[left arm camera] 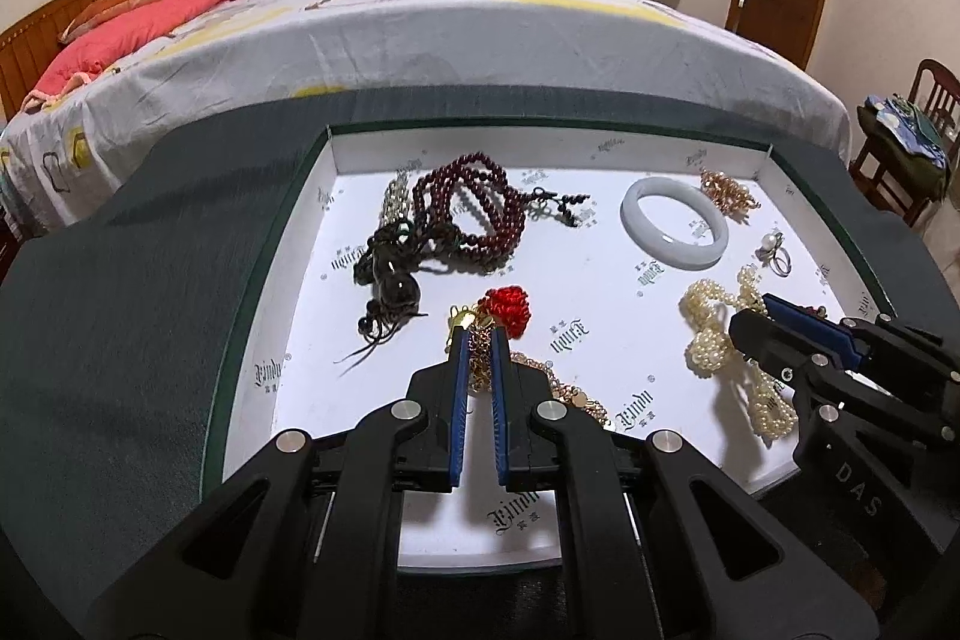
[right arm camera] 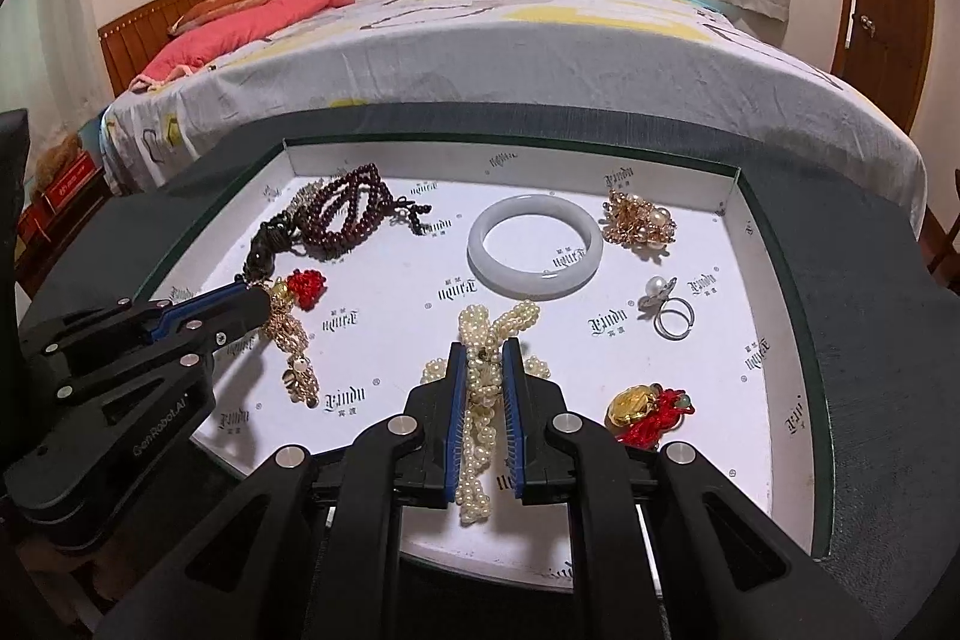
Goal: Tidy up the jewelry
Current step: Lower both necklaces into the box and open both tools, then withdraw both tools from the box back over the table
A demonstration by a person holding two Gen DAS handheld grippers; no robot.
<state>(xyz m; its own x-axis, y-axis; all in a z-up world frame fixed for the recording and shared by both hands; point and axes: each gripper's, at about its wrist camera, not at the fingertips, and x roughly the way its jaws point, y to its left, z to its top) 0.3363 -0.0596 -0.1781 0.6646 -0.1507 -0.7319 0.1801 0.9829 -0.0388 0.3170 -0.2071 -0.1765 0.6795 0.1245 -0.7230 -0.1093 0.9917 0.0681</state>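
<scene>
2 strands are straddled lengthwise: gold chain (left arm camera: 477, 361) inside left gripper (left arm camera: 478, 340), pearl strand (right arm camera: 483, 388) inside right gripper (right arm camera: 485, 349); jaws narrowed, clamping unclear.

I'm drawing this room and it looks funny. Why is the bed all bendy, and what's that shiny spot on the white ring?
Left wrist view: the fisheye lens bows the bed edge into an arch and leaves dark corners. The white bangle shows a small glint from room light. Right wrist view: the same curving, plus a glint on the bangle's near rim; the tray floor looks very bright, and everything stays fairly sharp.
</scene>
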